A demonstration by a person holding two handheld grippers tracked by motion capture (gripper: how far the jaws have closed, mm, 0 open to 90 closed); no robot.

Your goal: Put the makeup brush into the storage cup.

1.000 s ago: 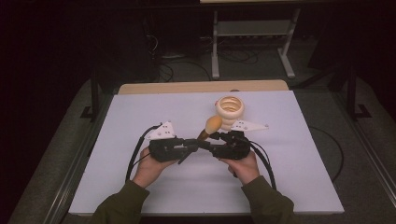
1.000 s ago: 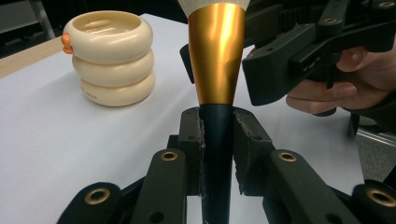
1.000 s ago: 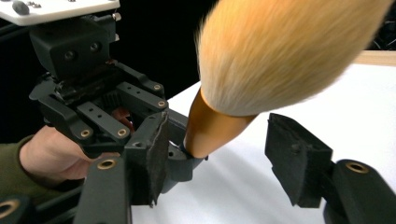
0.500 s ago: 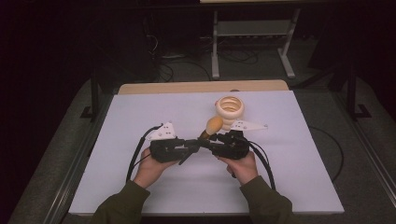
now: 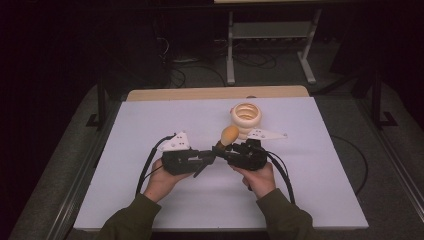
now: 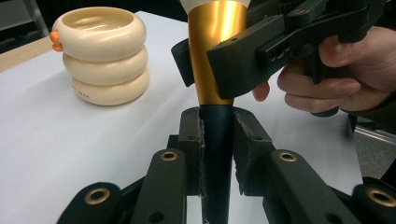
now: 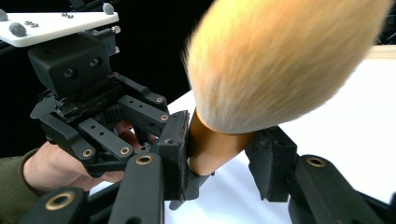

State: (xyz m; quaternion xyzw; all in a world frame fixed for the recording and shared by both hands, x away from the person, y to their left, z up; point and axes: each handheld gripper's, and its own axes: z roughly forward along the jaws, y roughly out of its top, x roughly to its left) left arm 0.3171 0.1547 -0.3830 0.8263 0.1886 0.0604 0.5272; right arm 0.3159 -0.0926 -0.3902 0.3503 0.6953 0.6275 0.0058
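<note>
Scanning from the left of the high view, we note the left hand [image 5: 162, 177] wrapped around the left tongs [image 5: 207, 158], which lie low over the white worktop [image 5: 125, 200] and point toward the middle. In the left gripper view their two pads stand pressed against the dark lower handle of a makeup brush [image 6: 218, 93], clamped on it from both sides. The brush rises at a tilt between the two hands; its gold ferrule sits just above the left tongs' hold, and its tan bristle head [image 5: 230, 134] points up and away from the person.

Moving to the middle, we see the right tongs [image 5: 225, 151] meeting the left tongs tip to tip. Their jaws have just been closing, with the gold ferrule [image 7: 210, 147] between them. In the right gripper view one pad touches the ferrule; the other stands a little off, so we cannot tell whether the grip is firm.

Further right, the right hand [image 5: 260, 177] holds its tongs from below. Behind the brush head, near the far edge of the worktop, stands a cream holder of three stacked rings [image 5: 246, 119], upright and apart from the brush.
</note>
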